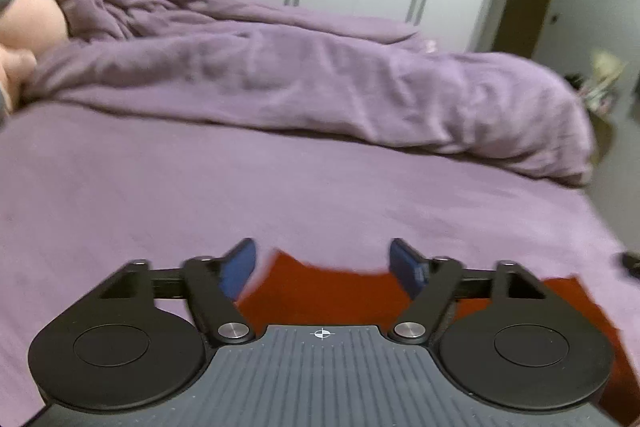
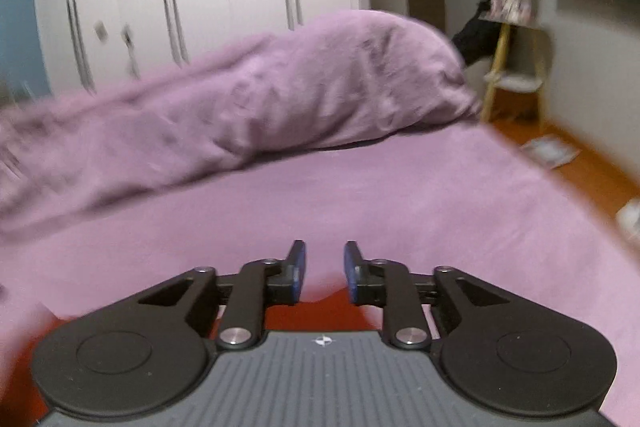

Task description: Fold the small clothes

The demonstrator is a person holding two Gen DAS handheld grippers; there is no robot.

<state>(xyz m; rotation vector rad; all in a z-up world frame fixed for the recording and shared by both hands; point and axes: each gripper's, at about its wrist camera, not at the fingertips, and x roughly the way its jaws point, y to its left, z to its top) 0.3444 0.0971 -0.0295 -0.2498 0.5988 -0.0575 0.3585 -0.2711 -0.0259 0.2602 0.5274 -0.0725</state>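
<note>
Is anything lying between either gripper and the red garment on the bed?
Nothing visible. The flat red fabric garment lies on the purple bedsheet directly under the open left gripper and the open right gripper. The rumpled purple duvet lies well beyond.

The left gripper (image 1: 323, 259) points downward with its jaws spread wide, nothing pressed between them. The right gripper (image 2: 325, 269) tilts likewise, jaws narrowly parted.

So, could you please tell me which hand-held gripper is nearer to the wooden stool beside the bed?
Likely the right hand-held gripper: the wooden stool stands ahead to its right, past the bed corner. From the left hand-held gripper, that corner looks farther off and the stool isn't clearly visible.
</note>
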